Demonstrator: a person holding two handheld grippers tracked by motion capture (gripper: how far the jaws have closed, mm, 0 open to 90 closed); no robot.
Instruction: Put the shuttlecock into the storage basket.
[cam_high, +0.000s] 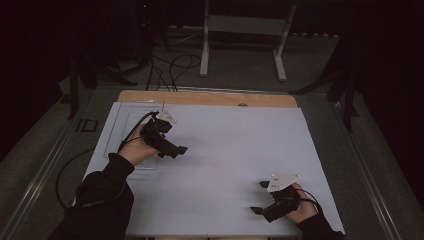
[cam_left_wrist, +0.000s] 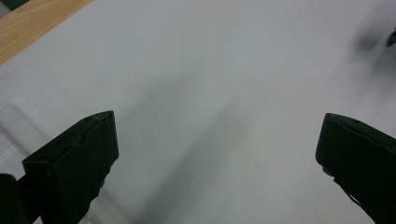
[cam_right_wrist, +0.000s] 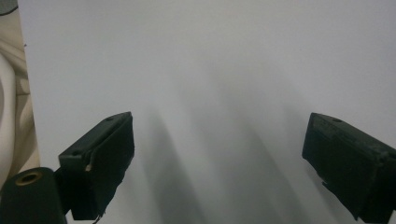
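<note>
While one white sheet (cam_high: 215, 150) covers the table, two tools, left (cam_high: 181, 149) and right (cam_high: 260, 197), gape empty

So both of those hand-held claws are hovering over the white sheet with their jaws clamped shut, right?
Not quite. Both hang over the white sheet, but their jaws stand wide open with nothing between them. The left gripper view shows this for the left gripper, and the right gripper view for the right gripper.
</note>
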